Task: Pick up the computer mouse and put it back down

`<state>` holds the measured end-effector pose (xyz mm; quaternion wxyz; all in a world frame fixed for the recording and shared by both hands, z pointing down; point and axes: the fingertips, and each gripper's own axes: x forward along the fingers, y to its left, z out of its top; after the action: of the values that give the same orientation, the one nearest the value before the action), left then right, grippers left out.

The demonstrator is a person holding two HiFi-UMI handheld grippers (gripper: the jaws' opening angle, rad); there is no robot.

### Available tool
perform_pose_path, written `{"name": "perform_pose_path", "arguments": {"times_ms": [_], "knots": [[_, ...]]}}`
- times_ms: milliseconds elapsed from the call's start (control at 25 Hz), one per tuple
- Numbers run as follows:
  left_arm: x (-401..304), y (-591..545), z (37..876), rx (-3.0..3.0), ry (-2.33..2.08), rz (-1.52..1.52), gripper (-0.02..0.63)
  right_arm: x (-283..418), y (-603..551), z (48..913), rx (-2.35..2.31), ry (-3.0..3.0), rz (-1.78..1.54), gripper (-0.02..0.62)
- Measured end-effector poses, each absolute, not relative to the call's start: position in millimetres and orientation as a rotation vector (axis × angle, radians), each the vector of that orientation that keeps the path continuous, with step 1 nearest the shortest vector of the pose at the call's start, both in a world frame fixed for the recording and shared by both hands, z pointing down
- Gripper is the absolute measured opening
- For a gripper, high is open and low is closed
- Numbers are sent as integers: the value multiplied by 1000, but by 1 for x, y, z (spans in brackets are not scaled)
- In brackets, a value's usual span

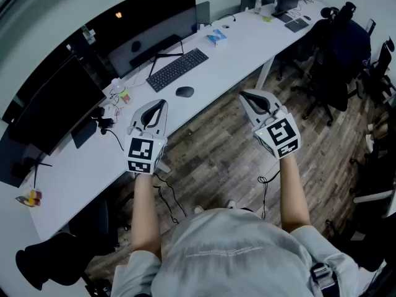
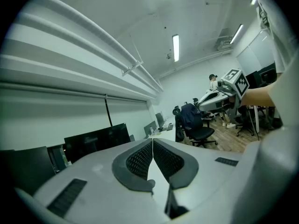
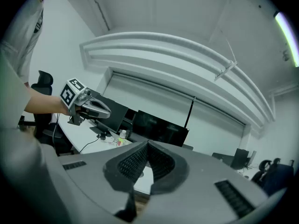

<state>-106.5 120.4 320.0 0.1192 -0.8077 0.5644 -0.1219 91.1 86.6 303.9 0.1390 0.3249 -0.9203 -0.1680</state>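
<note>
A dark computer mouse [image 1: 184, 91] lies on the long white desk [image 1: 80, 166], just in front of the black keyboard [image 1: 177, 68]. My left gripper [image 1: 162, 103] hovers at the desk's near edge, left of the mouse, its jaws shut with nothing between them. My right gripper [image 1: 244, 95] is held over the wooden floor to the right of the mouse, also shut and empty. In the left gripper view the jaws [image 2: 152, 143] meet at their tips; the right gripper [image 2: 223, 90] shows beyond. The right gripper view shows its closed jaws [image 3: 147, 146] and the left gripper [image 3: 86, 104].
Dark monitors [image 1: 148, 26] line the back of the desk, with small bottles and cables [image 1: 114, 107] at left. Black office chairs [image 1: 337, 54] stand at right on the wooden floor [image 1: 216, 159]. A blue packet [image 1: 216, 37] lies further along the desk.
</note>
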Motion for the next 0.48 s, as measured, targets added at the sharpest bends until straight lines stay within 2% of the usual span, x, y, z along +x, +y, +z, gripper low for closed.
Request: {"name": "perform_pose_path", "arguments": {"times_ms": [480], "knots": [[-74,109,321,-2381,1652,-345,14,128,69,304,946,-2696,-459,2]]}}
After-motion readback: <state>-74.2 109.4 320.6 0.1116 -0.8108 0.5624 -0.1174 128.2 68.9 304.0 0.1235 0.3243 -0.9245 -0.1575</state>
